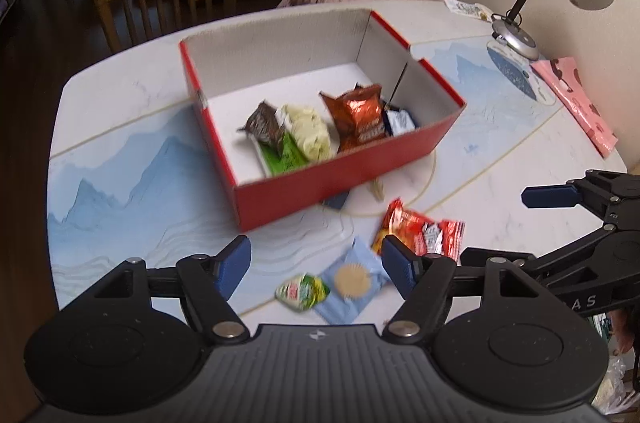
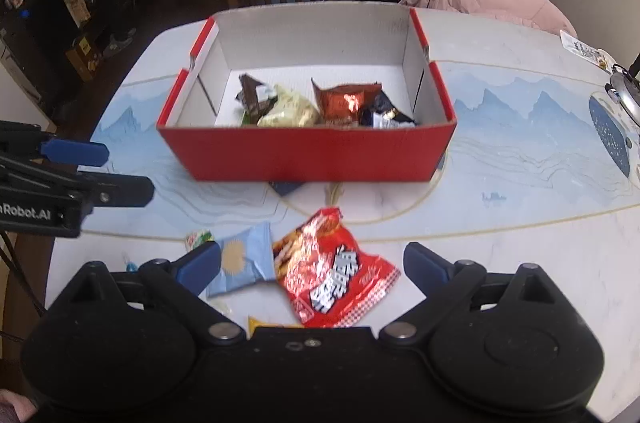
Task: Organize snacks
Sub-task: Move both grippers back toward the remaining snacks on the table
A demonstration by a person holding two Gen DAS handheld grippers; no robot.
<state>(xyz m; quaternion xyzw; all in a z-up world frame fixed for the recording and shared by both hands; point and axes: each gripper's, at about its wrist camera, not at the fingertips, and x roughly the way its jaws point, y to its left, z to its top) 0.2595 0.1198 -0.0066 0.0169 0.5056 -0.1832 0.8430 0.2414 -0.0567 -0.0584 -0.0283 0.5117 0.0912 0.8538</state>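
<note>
Marble-patterned table carries a crinkly red foil snack bag directly between the wide-open, empty right gripper, nearer than the left gripper, likewise wide and empty.

We hold our left gripper and right gripper side by side, both tilted steeply downward, each with its blue-padded jaws spread wide apart and nothing clamped between them, neither touching the other.

Red box, blue-tipped tongs
</note>
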